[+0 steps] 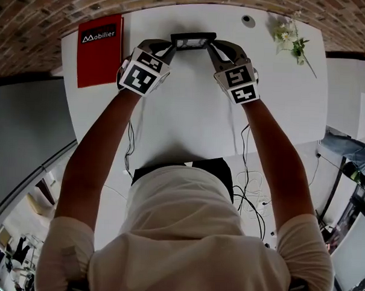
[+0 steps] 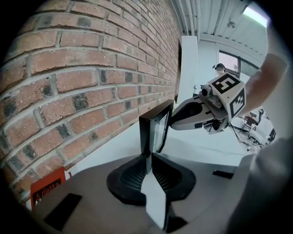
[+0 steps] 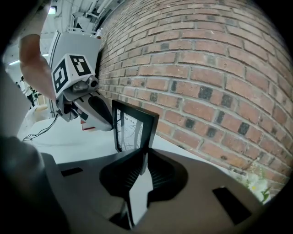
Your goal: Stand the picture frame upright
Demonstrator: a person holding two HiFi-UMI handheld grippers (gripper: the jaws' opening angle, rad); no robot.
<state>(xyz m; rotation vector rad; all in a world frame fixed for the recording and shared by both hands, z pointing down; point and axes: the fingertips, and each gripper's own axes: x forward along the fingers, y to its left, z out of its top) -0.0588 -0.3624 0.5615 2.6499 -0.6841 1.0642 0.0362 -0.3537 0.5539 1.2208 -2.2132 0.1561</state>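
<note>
Picture frame (image 1: 193,40): black, held upright by its two short ends at the far edge of the table, close to the brick wall; its glass side faces the person
Frame's foot: seems to be at or just above the tabletop, though no view shows the contact clearly
Left gripper (image 2: 149,157): jaws pressed together on the frame's left end, the black edge pinched between the pads
Right gripper (image 3: 144,160): jaws clamped on the frame's right end in the same way, the edge running up out of the pads
Grippers to each other: facing across the frame, one at each end, each marker cube turned up toward the head camera
Table (image 1: 190,112): white, with a rounded far edge, set against the wall
Brick wall (image 1: 56,4): red-brown brick, directly behind the frame
Red booklet (image 1: 100,48): lies flat on the far left corner of the table, white lettering at its top, well apart from the frame
Flower sprig (image 1: 291,37): pale blossoms and green leaves, lying on the far right of the table
Round disc (image 1: 248,20): small and grey, on the tabletop between the frame and the flowers
Cables (image 1: 249,199): thin black wires on the floor beside the person's right arm
</note>
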